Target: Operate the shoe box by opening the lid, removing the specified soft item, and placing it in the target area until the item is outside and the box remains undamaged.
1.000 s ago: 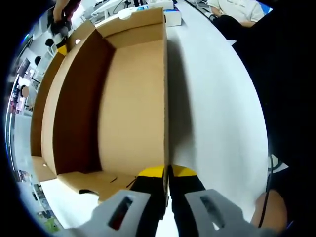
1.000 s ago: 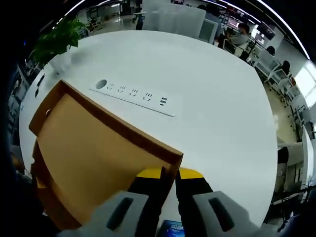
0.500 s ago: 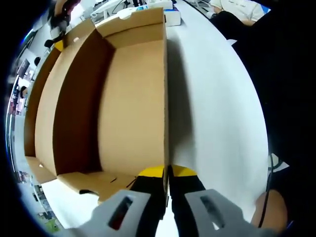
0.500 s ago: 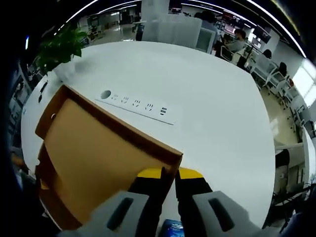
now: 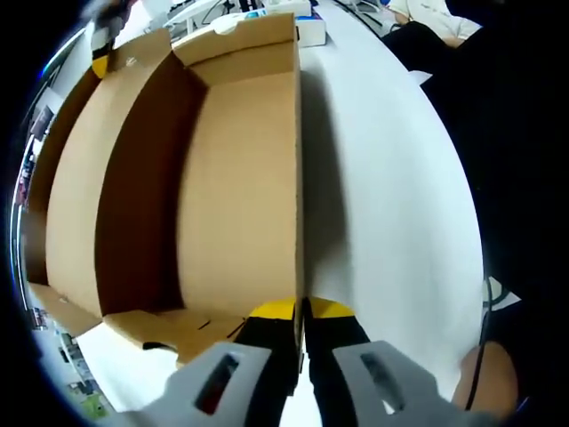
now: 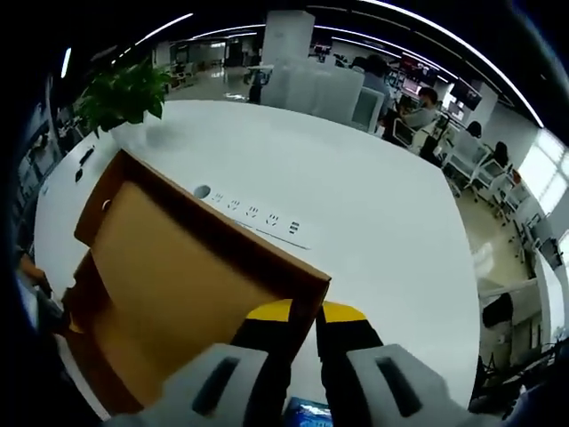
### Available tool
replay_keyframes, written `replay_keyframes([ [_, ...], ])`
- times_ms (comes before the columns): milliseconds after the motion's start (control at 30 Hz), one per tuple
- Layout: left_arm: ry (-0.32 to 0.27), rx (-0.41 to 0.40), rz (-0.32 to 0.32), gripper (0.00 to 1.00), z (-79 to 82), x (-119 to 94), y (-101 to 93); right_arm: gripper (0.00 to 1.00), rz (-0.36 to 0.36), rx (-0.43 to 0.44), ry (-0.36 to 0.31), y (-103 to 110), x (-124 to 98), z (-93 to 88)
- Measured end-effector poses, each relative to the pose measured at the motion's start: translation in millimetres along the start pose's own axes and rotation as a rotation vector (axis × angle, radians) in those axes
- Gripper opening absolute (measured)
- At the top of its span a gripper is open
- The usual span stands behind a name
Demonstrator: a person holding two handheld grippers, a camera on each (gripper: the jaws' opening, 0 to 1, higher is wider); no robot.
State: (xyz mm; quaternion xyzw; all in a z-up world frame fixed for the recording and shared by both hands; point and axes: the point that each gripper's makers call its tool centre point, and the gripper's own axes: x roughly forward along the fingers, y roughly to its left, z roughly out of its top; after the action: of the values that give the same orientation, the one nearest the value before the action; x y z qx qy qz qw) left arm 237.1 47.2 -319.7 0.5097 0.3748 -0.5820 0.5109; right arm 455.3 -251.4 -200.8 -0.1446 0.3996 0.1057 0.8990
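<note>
The brown cardboard shoe box (image 5: 240, 178) stands open on the white table (image 5: 391, 178). My left gripper (image 5: 300, 311) is shut on the top edge of the box's near side wall. The box interior (image 5: 133, 205) is in dark shadow and I cannot make out anything inside. The lid (image 5: 67, 178) stands raised along the far side. The right gripper's yellow tip (image 5: 100, 60) pinches the lid's upper corner. In the right gripper view my right gripper (image 6: 302, 311) is shut on the rim of the lid (image 6: 169, 267), whose inner face is turned toward the camera.
A white power strip (image 6: 253, 216) lies on the table beyond the lid. A green plant (image 6: 120, 93) stands at the table's far edge. A small white box (image 5: 311, 31) sits past the shoe box's end. A person (image 5: 436, 13) sits at the table's far side.
The lid has swung further away from the box opening, with the right gripper still on its rim. The left gripper and the box wall have stayed still.
</note>
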Motion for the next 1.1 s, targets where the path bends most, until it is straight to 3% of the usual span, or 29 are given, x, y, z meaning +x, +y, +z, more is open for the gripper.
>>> replay_keyframes([
  [400, 0.001, 0.004, 0.0, 0.02, 3.0, -1, -6.0, 0.08, -0.065, -0.028, -0.154, 3, -30, 7.5],
  [633, 0.004, 0.005, 0.0, 0.02, 3.6, -1, -10.1, 0.08, -0.104, -0.067, -0.204, 6, -41, 8.7],
  [833, 0.003, 0.005, 0.001, 0.02, 3.5, -1, -10.8, 0.08, -0.114, -0.028, -0.301, 10, -59, 8.5],
  [1100, 0.001, 0.012, -0.002, 0.02, 1.3, 0, 1.5, 0.07, -0.129, -0.009, -0.356, 10, -72, 6.9],
])
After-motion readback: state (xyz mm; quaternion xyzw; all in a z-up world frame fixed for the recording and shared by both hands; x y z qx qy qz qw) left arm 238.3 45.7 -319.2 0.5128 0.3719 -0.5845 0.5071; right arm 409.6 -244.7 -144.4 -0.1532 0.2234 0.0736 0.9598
